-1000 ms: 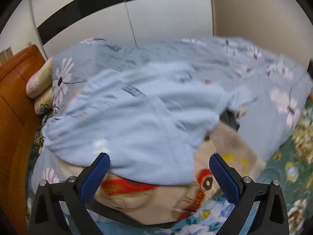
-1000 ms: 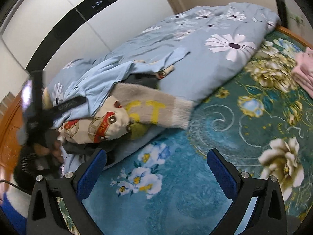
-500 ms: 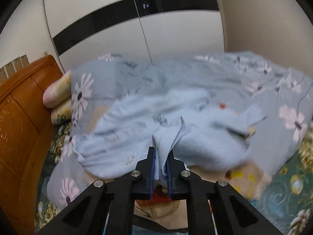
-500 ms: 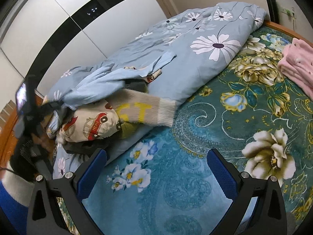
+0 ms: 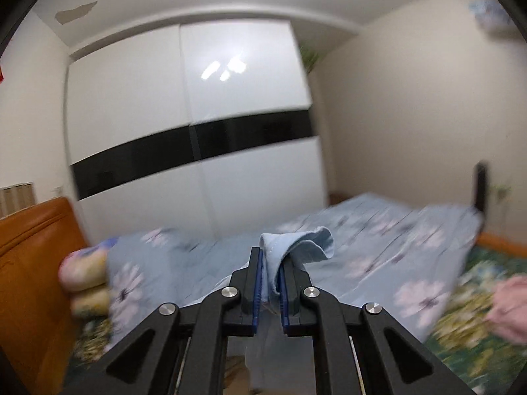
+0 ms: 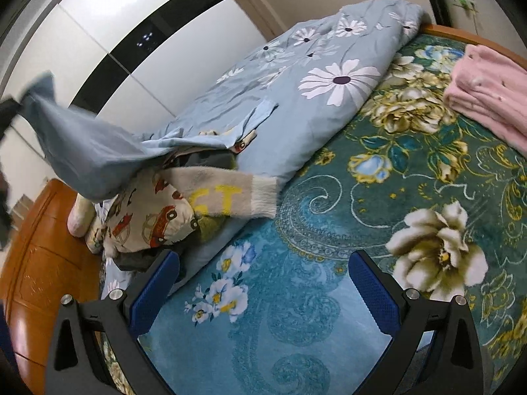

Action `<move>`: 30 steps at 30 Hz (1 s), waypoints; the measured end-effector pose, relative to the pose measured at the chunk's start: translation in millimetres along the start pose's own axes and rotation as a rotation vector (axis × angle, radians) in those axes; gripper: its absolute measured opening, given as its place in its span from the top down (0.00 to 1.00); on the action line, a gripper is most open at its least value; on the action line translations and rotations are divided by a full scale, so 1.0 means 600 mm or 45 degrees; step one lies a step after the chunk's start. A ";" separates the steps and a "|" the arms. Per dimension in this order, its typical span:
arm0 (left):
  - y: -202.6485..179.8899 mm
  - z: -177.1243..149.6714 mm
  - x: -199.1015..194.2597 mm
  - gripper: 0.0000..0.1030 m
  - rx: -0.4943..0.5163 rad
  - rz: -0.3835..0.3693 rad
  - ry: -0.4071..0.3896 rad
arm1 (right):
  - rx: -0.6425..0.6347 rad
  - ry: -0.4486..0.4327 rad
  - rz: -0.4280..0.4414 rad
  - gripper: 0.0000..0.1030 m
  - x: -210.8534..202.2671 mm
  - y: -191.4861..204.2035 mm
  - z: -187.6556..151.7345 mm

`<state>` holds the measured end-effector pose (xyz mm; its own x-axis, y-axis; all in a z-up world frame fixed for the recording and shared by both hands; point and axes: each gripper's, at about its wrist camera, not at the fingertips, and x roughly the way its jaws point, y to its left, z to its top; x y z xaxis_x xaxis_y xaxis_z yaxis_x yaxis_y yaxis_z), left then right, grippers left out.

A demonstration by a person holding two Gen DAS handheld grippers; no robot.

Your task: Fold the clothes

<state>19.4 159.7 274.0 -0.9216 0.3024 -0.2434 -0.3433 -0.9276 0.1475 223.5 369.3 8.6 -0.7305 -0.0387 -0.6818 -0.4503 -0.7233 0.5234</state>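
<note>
Left gripper (image 5: 270,275) clamped on blue shirt (image 6: 89,158) | right gripper (image 6: 263,283) apart, empty | risk: shirt tail at 9 o'clock drags sweater (image 6: 224,191) off pile.

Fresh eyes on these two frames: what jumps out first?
The left gripper, shut on a light blue garment, holds it well above the clothes pile at the bed's left side, near the orange headboard. The right gripper hangs open and empty over the teal floral bedspread. A folded pink garment sits at the far right.
</note>
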 end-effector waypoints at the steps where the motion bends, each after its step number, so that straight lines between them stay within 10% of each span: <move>1: -0.006 0.019 -0.024 0.91 -0.019 -0.053 -0.033 | 0.006 -0.008 0.004 0.00 -0.005 -0.003 0.000; 8: -0.021 0.066 -0.211 0.90 -0.011 -0.408 -0.240 | 0.072 -0.061 0.019 0.00 -0.034 -0.029 0.004; 12: -0.057 0.014 -0.254 0.90 0.066 -0.570 -0.143 | 0.132 -0.110 0.025 0.00 -0.055 -0.057 0.006; 23: -0.100 -0.349 -0.178 0.90 0.001 -0.598 0.786 | 0.440 -0.248 -0.134 0.00 -0.128 -0.208 0.001; 30: -0.019 -0.613 -0.179 0.90 -0.055 -0.318 1.262 | 0.328 -0.120 -0.090 0.00 -0.067 -0.170 0.014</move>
<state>189.3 57.0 -54.3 -0.2536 0.1888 -0.9487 -0.4798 -0.8762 -0.0461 294.4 450.2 -12.9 -0.7318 0.0788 -0.6770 -0.6088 -0.5222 0.5972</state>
